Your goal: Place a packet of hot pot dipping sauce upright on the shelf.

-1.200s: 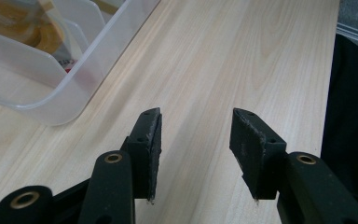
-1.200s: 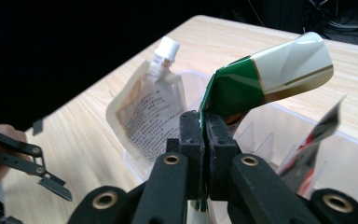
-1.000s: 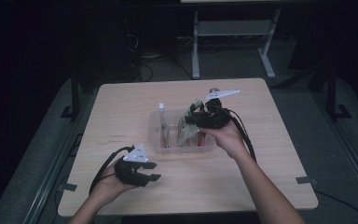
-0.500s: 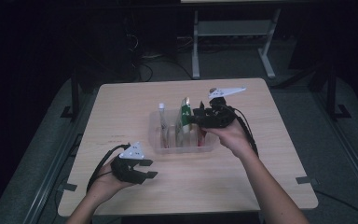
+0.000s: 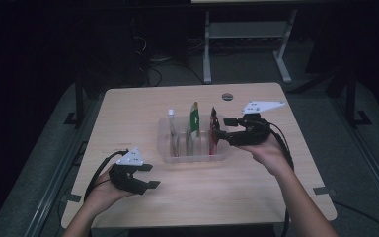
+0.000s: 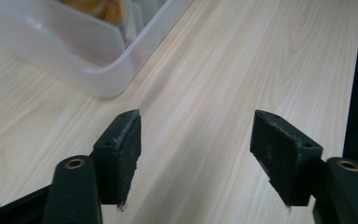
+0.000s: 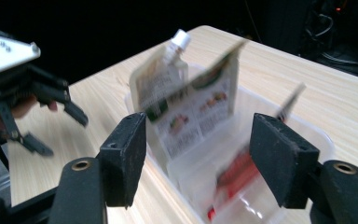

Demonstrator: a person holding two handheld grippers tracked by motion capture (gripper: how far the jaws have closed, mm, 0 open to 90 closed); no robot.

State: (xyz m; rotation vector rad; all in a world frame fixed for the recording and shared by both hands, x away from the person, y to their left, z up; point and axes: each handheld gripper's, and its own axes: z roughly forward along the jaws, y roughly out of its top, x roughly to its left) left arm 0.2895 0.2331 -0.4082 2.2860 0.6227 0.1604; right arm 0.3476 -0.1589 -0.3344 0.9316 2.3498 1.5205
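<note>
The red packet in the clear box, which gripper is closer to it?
Right. The right gripper is beside the red packet at the clear box. The left gripper sits back near the table's front, apart from the box.

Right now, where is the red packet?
In the high view, the red packet stands upright at the right end of the clear bin, just left of the right gripper.

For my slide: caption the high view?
Right gripper open beside the clear bin of upright pouches; left gripper open.
</note>
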